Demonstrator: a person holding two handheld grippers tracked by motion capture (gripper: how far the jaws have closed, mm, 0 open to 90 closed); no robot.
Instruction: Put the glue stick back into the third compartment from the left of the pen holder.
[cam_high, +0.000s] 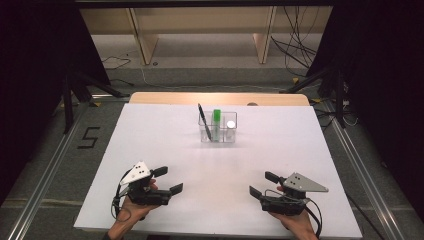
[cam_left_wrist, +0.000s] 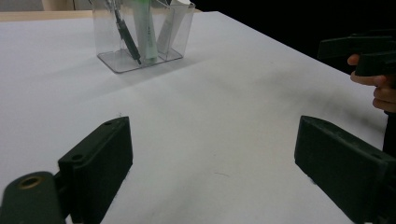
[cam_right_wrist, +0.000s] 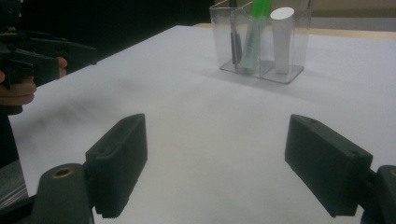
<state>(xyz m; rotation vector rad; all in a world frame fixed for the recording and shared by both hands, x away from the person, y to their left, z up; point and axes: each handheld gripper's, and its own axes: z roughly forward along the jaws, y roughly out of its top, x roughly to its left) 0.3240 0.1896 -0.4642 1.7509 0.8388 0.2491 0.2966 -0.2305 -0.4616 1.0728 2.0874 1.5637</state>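
The clear plastic 3-compartment holder (cam_high: 218, 128), standing mid-table with a black pen (cam_high: 204, 121), green marker (cam_high: 216, 120) and white tube (cam_high: 230, 128), looks light enough to tip if the empty, wide-open left gripper (cam_high: 169, 181) or right gripper (cam_high: 261, 184) knocks its wall.

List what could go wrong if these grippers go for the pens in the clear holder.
1. The clear plastic holder looks light and stands free on the white table; a sideways pull might tip or drag it.
2. The black pen, green marker and white tube stand close together, so the open left gripper or right gripper could knock a neighbour.
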